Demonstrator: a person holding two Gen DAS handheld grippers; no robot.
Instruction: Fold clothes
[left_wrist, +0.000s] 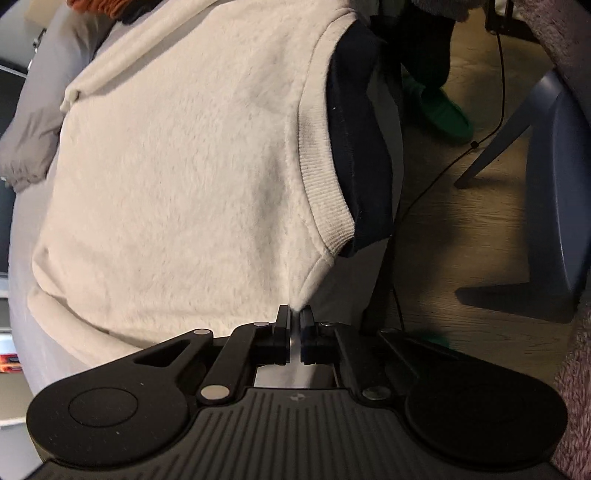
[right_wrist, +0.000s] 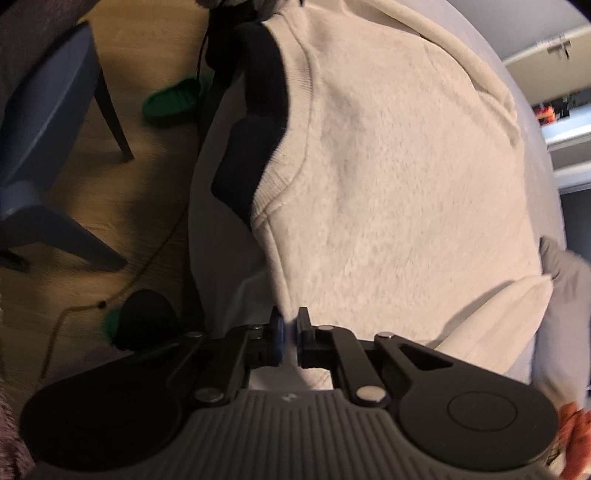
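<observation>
Sweater (left_wrist: 177, 177) fills the frame's centre, cream and fleecy. Your left claw (left_wrist: 294, 314) pinches its corner at lower centre. Your right claw (right_wrist: 290, 325) clamps its edge likewise.

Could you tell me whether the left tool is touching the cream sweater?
Touching. The left wrist view shows the left tool shut on a corner of the cream sweater, with fabric pinched between its jaws.
</observation>
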